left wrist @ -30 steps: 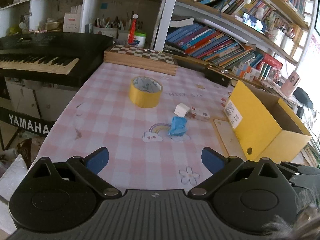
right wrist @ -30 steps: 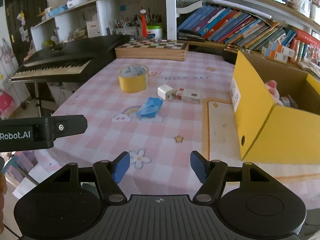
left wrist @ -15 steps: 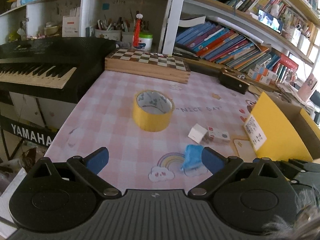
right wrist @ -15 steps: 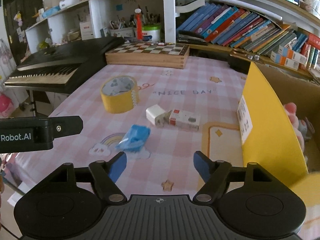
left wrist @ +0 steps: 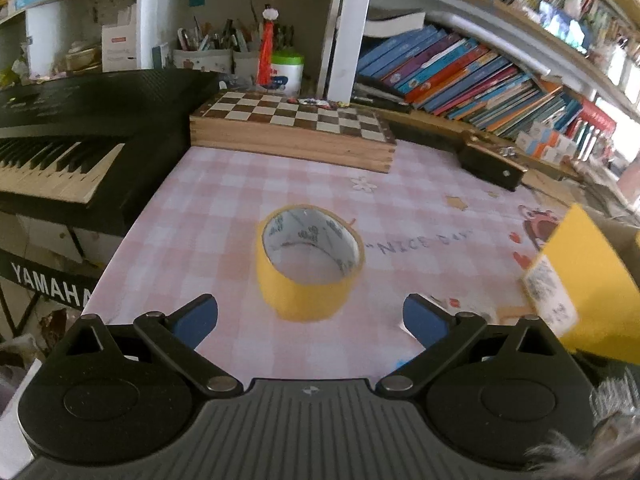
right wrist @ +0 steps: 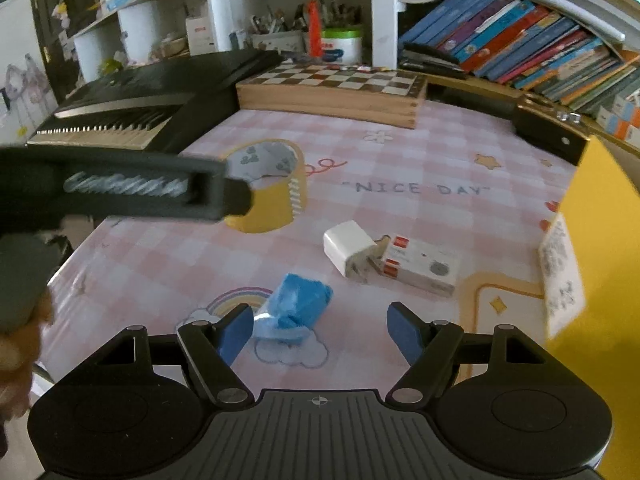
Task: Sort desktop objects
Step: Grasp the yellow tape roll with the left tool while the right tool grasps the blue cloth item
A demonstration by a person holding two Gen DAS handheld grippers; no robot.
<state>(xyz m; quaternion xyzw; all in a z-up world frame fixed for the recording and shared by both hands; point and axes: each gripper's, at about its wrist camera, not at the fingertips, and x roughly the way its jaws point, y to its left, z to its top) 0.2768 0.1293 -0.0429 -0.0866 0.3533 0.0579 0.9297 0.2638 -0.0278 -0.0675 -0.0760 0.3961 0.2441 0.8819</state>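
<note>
You have brought both tongs in over the desk (left wrist: pixel 224 216): the left tongs (left wrist: pixel 310 316), released and empty, now frame the yellow tape roll (left wrist: pixel 310 262). The right tongs (right wrist: pixel 320 330) have just been opening, nothing between them, above the crumpled blue wrapper (right wrist: pixel 298 308), so two pickups look ready. The roll stands on its rim at mid-desk, hole upward, while the wrapper's long axis runs from near left to far right.

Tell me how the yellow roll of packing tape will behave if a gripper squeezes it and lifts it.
The yellow roll of packing tape lies flat on its side, hollow core facing up, so it probably won't roll unless tipped on edge. Its ring looks slightly oval, so a hard squeeze may flex it. The thin winding suggests it is light, and its glossy outer face might slip between the pads.
</note>
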